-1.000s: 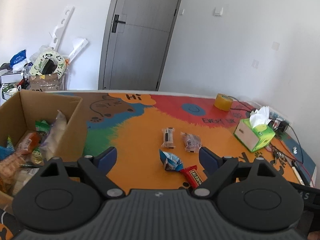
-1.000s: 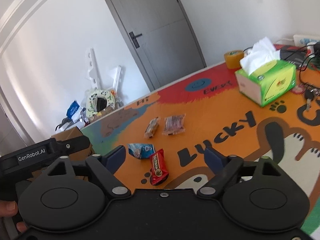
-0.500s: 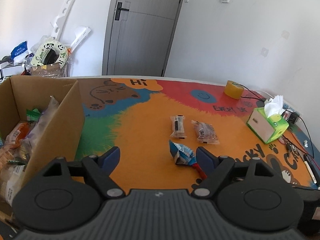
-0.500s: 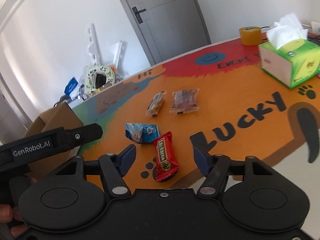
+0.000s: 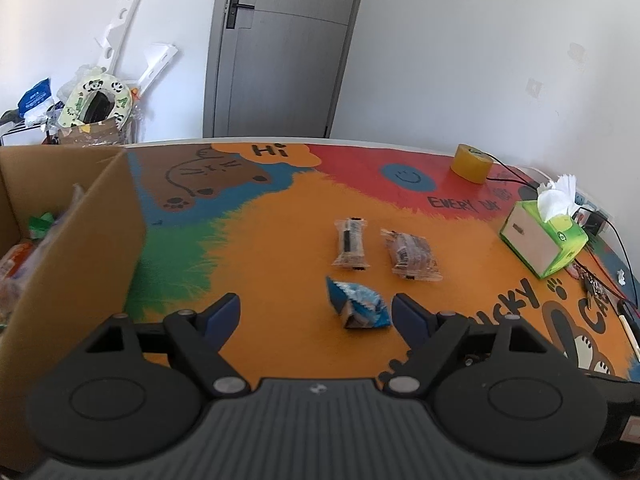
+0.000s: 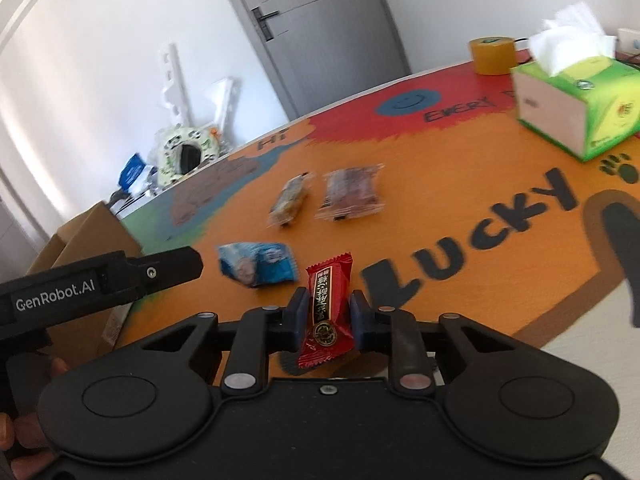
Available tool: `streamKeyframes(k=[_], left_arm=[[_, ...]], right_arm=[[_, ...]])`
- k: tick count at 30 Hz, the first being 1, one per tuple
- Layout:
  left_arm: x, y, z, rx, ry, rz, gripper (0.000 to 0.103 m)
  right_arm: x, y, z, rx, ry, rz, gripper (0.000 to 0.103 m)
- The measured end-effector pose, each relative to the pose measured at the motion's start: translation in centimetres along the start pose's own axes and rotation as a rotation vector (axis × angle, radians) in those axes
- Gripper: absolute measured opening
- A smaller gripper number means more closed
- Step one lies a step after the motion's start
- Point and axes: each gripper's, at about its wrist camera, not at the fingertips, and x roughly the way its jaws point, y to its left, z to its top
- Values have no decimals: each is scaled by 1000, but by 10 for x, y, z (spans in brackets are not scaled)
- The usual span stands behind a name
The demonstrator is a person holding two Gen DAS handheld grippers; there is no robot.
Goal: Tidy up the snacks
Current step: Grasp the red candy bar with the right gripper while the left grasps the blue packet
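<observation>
Right gripper (image 6: 329, 316) clamps the red snack packet (image 6: 327, 314)
Left gripper (image 5: 316, 310) gapes empty, blue packet (image 5: 358, 306) lower centre between its fingers

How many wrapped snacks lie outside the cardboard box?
4: red snack in the right gripper; blue packet left of it; two clear-wrapped snacks behind. More inside the box.

Cardboard box (image 5: 80, 248): cut off by the left-wrist view's left edge; contents blurred, unidentifiable. Red snack packet (image 6: 326, 312): absent from the left-wrist view, hidden behind that gripper's body; lower end masked by the gripper body in the right-wrist view. Two clear-wrapped snacks (image 6: 328, 196): motion-blurred, labels illegible. Bench (image 6: 440, 200): near edge hidden. Cables (image 5: 600, 280): too small to tell apart.
</observation>
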Motion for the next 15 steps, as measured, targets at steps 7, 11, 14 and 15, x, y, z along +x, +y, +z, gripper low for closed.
streamKeyframes(k=[7, 11, 14, 15], left_arm=[[15, -18, 1, 23, 9, -7, 82], [27, -26, 0, 32, 20, -4, 82], [36, -32, -1, 43, 15, 11, 82], [40, -34, -2, 45, 17, 16, 82]], right_arm=[[-13, -22, 7, 27, -41, -40, 23], [-18, -35, 8, 47, -58, -67, 23], [-18, -42, 7, 55, -60, -78, 24], [-18, -43, 7, 59, -59, -79, 23]])
